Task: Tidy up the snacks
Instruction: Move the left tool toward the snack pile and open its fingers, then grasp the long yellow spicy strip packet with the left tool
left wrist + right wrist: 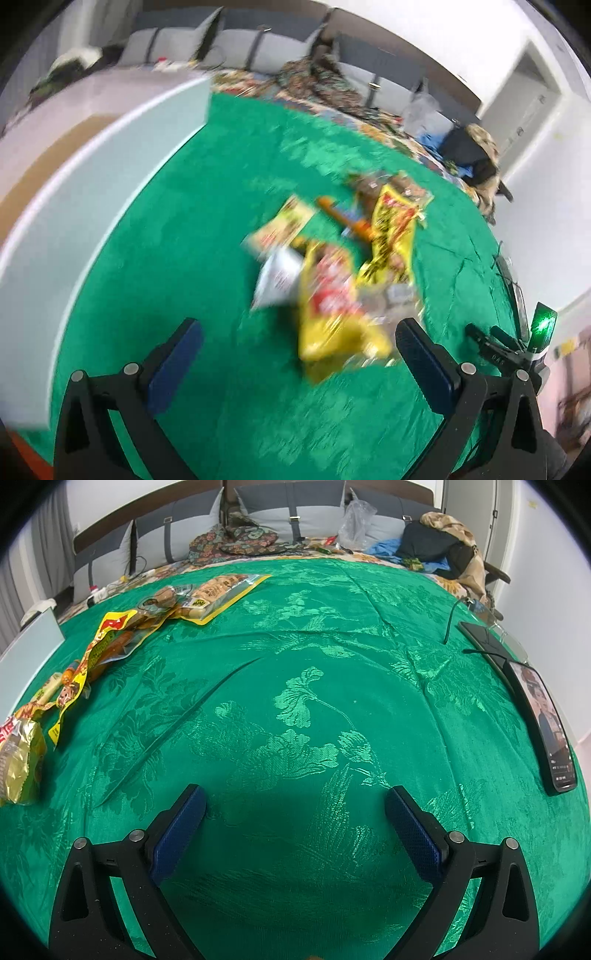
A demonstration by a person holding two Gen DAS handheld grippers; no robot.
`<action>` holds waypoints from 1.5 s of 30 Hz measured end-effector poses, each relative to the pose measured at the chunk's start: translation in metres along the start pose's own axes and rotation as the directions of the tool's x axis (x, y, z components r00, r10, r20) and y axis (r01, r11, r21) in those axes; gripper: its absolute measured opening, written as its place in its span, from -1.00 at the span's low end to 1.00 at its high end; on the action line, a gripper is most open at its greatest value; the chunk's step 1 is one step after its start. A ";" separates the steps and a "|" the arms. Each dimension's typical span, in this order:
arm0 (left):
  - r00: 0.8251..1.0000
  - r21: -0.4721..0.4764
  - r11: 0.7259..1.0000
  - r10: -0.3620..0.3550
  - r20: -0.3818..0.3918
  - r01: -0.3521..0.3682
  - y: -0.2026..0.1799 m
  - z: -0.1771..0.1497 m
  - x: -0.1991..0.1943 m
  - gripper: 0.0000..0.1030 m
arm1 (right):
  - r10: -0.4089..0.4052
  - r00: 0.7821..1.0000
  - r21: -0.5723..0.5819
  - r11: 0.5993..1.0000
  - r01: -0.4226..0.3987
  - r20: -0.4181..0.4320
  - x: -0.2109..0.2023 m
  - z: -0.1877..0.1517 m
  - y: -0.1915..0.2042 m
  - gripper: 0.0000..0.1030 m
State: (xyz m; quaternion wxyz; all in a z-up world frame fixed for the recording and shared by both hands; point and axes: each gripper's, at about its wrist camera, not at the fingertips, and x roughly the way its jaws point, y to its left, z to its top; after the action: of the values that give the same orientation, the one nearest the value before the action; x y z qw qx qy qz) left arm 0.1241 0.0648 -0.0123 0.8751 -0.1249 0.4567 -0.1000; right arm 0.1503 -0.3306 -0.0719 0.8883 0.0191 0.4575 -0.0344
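Snack packets (332,266) smeared by motion blur — labels unreadable; gold packet (18,760) cut by the left edge — phone (550,723) screen too small to read.

In the left wrist view the snack packets (343,258) lie heaped on the cloth (184,258) at about one o'clock from centre, overlapping one another; a box wall (110,166) stands along the cloth's edge from nine to eleven o'clock. In the right wrist view the packets (122,638) trail along the cloth (295,720) from nine to eleven o'clock, one bag (18,760) lowest at nine, a sausage pack (218,594) farthest at eleven. A phone (550,723) lies on the cloth's rim at three o'clock, a second device (484,638) just behind it at two. Pillows (280,520) line the headboard at twelve, behind the cloth, with piled clothes (439,542) at one o'clock.
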 end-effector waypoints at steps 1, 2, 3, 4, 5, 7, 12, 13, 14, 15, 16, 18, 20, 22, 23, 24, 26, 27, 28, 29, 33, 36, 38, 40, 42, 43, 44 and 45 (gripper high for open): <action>1.000 0.043 0.999 0.018 -0.013 -0.018 -0.010 0.009 0.005 0.99 | 0.000 1.000 0.000 1.000 0.000 0.000 0.000 0.000 0.000 0.94; 0.998 0.100 0.994 0.046 -0.045 -0.041 -0.022 0.019 0.015 0.98 | 0.000 1.000 0.000 1.000 0.000 0.000 0.000 0.000 0.001 0.94; 0.994 0.149 0.987 0.074 -0.075 -0.062 -0.028 0.026 0.024 0.94 | 0.000 1.000 0.000 1.000 0.000 0.000 0.000 0.000 0.000 0.94; 0.988 0.208 0.973 0.120 -0.102 -0.097 -0.037 0.031 0.037 0.88 | 0.000 1.000 0.000 1.000 0.000 0.000 0.000 0.000 -0.001 0.94; 0.979 0.256 0.957 0.168 -0.118 -0.133 -0.044 0.034 0.050 0.68 | 0.000 1.000 0.000 1.000 0.000 0.000 0.000 0.000 0.000 0.94; 0.965 0.278 0.950 0.196 -0.176 -0.142 -0.048 0.034 0.067 0.01 | 0.000 1.000 0.000 1.000 0.000 0.000 0.000 0.000 0.000 0.94; 0.977 0.187 0.980 0.110 -0.185 -0.075 -0.033 0.016 0.051 -0.26 | 0.000 1.000 0.000 1.000 0.000 0.000 0.000 0.000 -0.001 0.94; 0.978 0.178 0.982 0.102 -0.182 -0.069 -0.029 0.010 0.044 -0.26 | 0.001 1.000 0.000 1.000 -0.001 0.000 0.000 0.000 -0.001 0.94; 0.979 0.171 0.983 0.093 -0.179 -0.062 -0.023 0.000 0.035 -0.26 | 0.001 1.000 0.000 1.000 -0.001 0.000 0.000 0.000 -0.001 0.94; 0.980 0.167 0.984 0.088 -0.180 -0.058 -0.019 -0.007 0.030 -0.28 | 0.001 1.000 0.000 1.000 -0.001 0.000 0.000 0.000 -0.001 0.94; 0.979 0.159 0.986 0.081 -0.189 -0.051 -0.013 -0.017 0.024 -0.29 | 0.001 1.000 0.000 1.000 -0.001 0.000 0.000 0.000 0.000 0.94; 0.974 0.151 0.987 0.079 -0.211 -0.048 -0.002 -0.034 0.017 -0.35 | 0.001 1.000 0.000 1.000 -0.001 0.000 0.000 0.000 0.000 0.94; 0.971 0.154 0.987 0.086 -0.224 -0.052 0.007 -0.052 0.014 -0.35 | 0.001 1.000 0.000 1.000 -0.001 0.000 0.000 0.000 -0.001 0.94; 0.974 0.162 0.986 0.082 -0.211 -0.048 0.011 -0.064 0.011 -0.32 | 0.001 1.000 0.000 1.000 -0.001 0.000 0.000 0.000 0.000 0.94; 0.976 0.162 0.986 0.083 -0.202 -0.050 0.010 -0.067 0.011 -0.27 | 0.001 1.000 0.000 1.000 -0.001 0.000 0.000 0.000 -0.001 0.94; 0.975 0.164 0.985 0.090 -0.202 -0.057 0.012 -0.067 0.011 -0.10 | 0.001 1.000 0.000 1.000 -0.001 0.000 0.000 0.000 0.000 0.94; 0.976 0.171 0.982 0.106 -0.188 -0.074 0.009 -0.067 0.015 0.22 | 0.001 1.000 0.000 1.000 -0.001 0.000 0.000 0.000 -0.001 0.94; 0.978 0.176 0.982 0.106 -0.179 -0.074 0.007 -0.065 0.014 0.33 | 0.001 1.000 0.000 1.000 -0.001 0.000 0.000 0.000 -0.001 0.94; 0.979 0.184 0.980 0.106 -0.172 -0.074 0.003 -0.062 0.015 0.37 | 0.001 1.000 0.000 1.000 -0.001 0.000 0.000 0.000 -0.001 0.94; 0.978 0.202 0.976 0.116 -0.170 -0.081 -0.001 -0.060 0.021 0.40 | 0.001 1.000 0.000 1.000 -0.001 0.000 0.000 0.000 -0.001 0.94; 0.962 0.245 0.959 0.192 -0.192 -0.142 -0.011 -0.053 0.038 0.40 | 0.001 1.000 0.000 1.000 -0.001 0.000 0.000 0.000 -0.001 0.94; 0.951 0.264 0.949 0.230 -0.207 -0.172 -0.014 -0.056 0.046 0.40 | 0.001 1.000 0.000 1.000 -0.001 0.000 0.000 0.000 -0.001 0.94; 0.950 0.283 0.942 0.241 -0.196 -0.180 -0.016 -0.060 0.045 0.42 | 0.001 1.000 0.000 1.000 -0.001 0.000 0.000 0.000 0.000 0.94; 0.951 0.293 0.939 0.243 -0.192 -0.181 -0.016 -0.063 0.043 0.43 | 0.001 1.000 0.000 1.000 -0.001 0.000 0.000 0.000 0.000 0.94; 0.952 0.299 0.937 0.243 -0.187 -0.181 -0.017 -0.065 0.040 0.35 | 0.001 1.000 0.000 1.000 -0.001 0.000 0.000 0.000 -0.001 0.94; 0.954 0.301 0.937 0.240 -0.180 -0.179 -0.017 -0.066 0.038 0.25 | 0.001 1.000 0.000 1.000 -0.001 0.000 0.000 0.000 -0.001 0.94; 0.956 0.301 0.937 0.235 -0.175 -0.175 -0.018 -0.067 0.036 -0.02 | 0.001 1.000 0.000 1.000 -0.001 0.000 0.000 0.000 0.000 0.94; 0.957 0.300 0.938 0.234 -0.174 -0.174 -0.017 -0.067 0.035 -0.09 | 0.001 1.000 0.000 1.000 -0.001 0.000 0.000 0.000 -0.001 0.94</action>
State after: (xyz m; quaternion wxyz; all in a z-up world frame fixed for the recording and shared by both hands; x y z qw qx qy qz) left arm 0.0870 0.0297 -0.0710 0.8374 0.0601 0.5367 -0.0846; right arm 0.1504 -0.3312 -0.0717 0.8885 0.0195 0.4573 -0.0340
